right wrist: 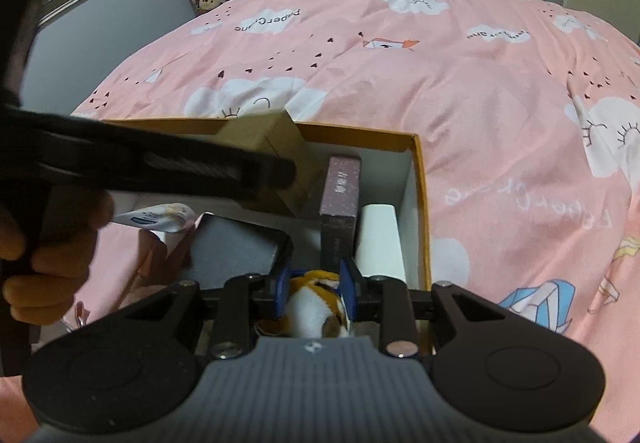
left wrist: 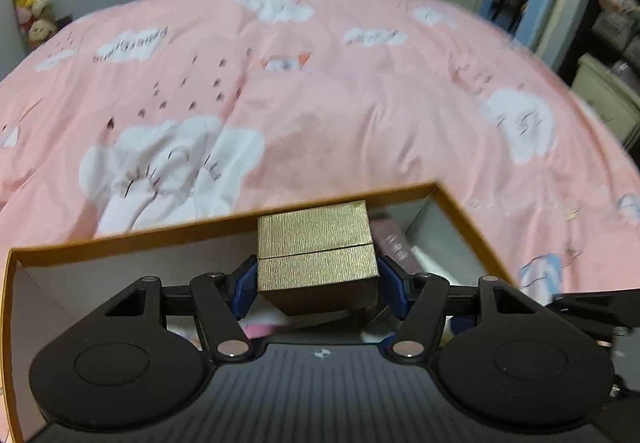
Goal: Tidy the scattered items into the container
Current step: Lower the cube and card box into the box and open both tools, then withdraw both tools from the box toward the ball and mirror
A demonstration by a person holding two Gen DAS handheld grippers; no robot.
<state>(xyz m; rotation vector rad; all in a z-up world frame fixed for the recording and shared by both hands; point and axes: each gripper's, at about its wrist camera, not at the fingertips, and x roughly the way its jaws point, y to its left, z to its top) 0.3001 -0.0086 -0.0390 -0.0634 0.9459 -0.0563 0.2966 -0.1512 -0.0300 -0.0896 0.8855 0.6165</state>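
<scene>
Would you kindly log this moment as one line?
left gripper: holds gold box over container | right gripper: holds plush toy

Gold box (left wrist: 316,247): ribbed matt paper

Black tongs (left wrist: 318,277) with blue finger pads (left wrist: 245,279), silver pivot screws, ribbed grey housing
</scene>
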